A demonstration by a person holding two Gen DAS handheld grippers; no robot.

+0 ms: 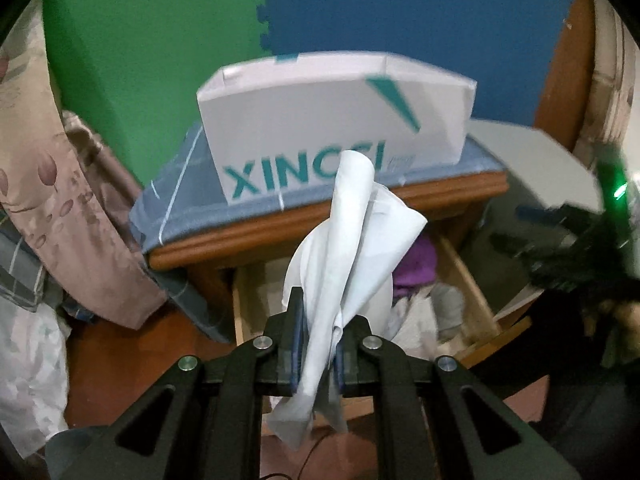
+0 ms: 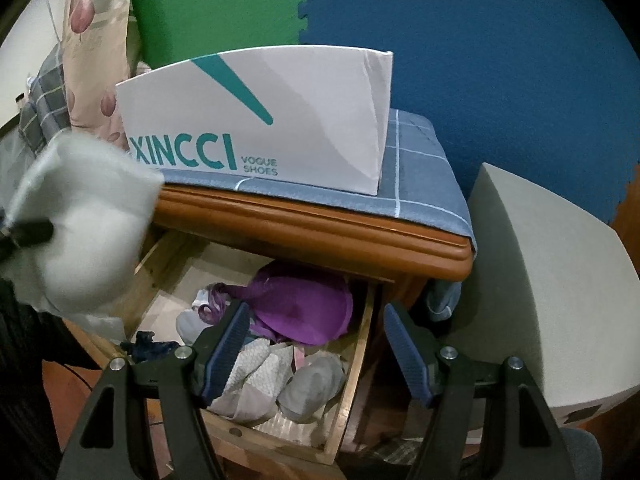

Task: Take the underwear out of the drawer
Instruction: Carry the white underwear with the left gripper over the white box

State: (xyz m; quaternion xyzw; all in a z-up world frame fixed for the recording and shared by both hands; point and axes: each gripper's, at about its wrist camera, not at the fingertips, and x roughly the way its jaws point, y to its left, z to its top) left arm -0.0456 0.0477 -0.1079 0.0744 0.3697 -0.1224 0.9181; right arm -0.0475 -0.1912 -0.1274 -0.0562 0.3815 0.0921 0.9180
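Left gripper (image 1: 318, 344) is pinching a pale white, thin cloth garment (image 1: 352, 240), fingers pressed tight on a bunched fold; the rest is standing up crumpled ahead of the fingers and a tail is hanging below. In the right wrist view the same garment (image 2: 84, 236) is showing as a blurred pale mass at the left edge, above and clear of the open wooden drawer (image 2: 352, 360). Judging it to be the underwear: one piece is out of the drawer, not yet set down anywhere.

Right gripper (image 2: 316, 352) is hovering over the drawer's right front part, blue-padded fingers (image 2: 226, 344) spread wide, nothing between them.

Still lying in the drawer: a purple padded bra (image 2: 304, 304), a grey-white knitted piece (image 2: 260, 376), a grey rolled sock-like bundle (image 2: 312, 380), a dark navy lace scrap (image 2: 150, 346). Whether more is to come out, cannot tell; if so, the open right gripper looks best placed for it.

Surroundings: brown wooden bedside cabinet (image 2: 320, 228) topped with a blue checked cloth (image 2: 416, 168), carrying a white shoe box lettered XINCCI in teal (image 2: 256, 120). Green and blue interlocking foam mats (image 2: 460, 60) are covering the wall behind. Floral pink bedding (image 1: 60, 184) is sitting left, a grey-white box-like block (image 2: 540, 280) right. Reddish-brown floor (image 1: 132, 360) below.
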